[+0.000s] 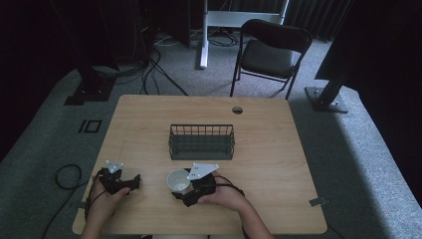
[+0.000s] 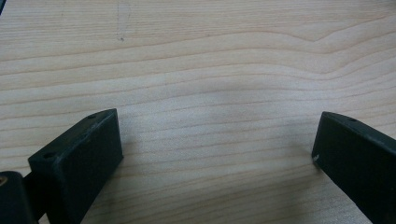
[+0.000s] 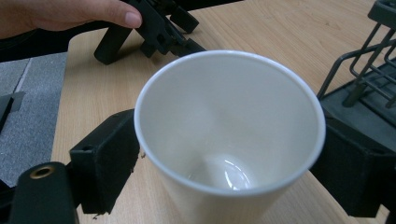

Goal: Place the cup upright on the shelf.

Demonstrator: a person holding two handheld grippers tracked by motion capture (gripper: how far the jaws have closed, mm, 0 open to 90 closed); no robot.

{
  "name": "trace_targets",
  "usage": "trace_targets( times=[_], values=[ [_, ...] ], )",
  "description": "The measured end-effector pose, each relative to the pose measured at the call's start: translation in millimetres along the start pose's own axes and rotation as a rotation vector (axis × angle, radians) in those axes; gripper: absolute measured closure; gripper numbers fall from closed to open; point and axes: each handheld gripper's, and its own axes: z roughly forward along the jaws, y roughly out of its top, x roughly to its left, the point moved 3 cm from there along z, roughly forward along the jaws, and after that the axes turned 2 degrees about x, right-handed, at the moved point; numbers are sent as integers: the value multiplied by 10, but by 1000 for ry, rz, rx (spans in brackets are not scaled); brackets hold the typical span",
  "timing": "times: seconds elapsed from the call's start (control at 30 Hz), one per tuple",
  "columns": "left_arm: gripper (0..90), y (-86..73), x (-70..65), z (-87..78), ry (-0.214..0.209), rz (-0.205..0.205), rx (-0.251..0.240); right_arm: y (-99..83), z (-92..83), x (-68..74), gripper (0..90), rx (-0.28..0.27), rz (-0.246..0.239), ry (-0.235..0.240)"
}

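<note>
Nearest the person's edge of the wooden table (image 1: pixel 268 149), the two hands come in from the bottom of the high view, each holding a black gripper. The left gripper (image 1: pixel 130 185) lies low near the table's left front corner, its grey three-cornered plate on top; in the left gripper view its two jaws stand wide apart with bare wood grain between them and nothing held. The left hand (image 1: pixel 104 201) wraps the back of that tool, and in the right gripper view a thumb rests on its body. Just to the right, near the middle of the front edge, the right gripper (image 1: pixel 181 191) has a white paper cup (image 1: pixel 178 180) between its jaws. In the right gripper view the cup (image 3: pixel 229 140) stands upright with its open mouth toward the camera, its inside empty and glossy at the bottom, and a black jaw presses each side of its wall, so the gripper is clamped on the cup. The right hand (image 1: pixel 226 196) grips the tool from behind. Farther on, past the cup and apart from it, a dark wire basket (image 1: pixel 201 142) sits at mid-table. Beyond the table's far edge a black folding chair (image 1: pixel 268 52) stands on the grey carpet.
</note>
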Motion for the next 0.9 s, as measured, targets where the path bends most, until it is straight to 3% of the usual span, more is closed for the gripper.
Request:
trace_targets(
  times=[0.17, 0.4, 0.9],
  values=[
    [19, 0, 0, 0, 0, 0, 0, 25, 5, 3, 190, -11, -8, -13],
    [19, 0, 0, 0, 0, 0, 0, 47, 17, 16, 196, -15, -25, -12],
    [19, 0, 0, 0, 0, 0, 1, 361, -191, -103, 197, -98, 17, -44]
  ],
)
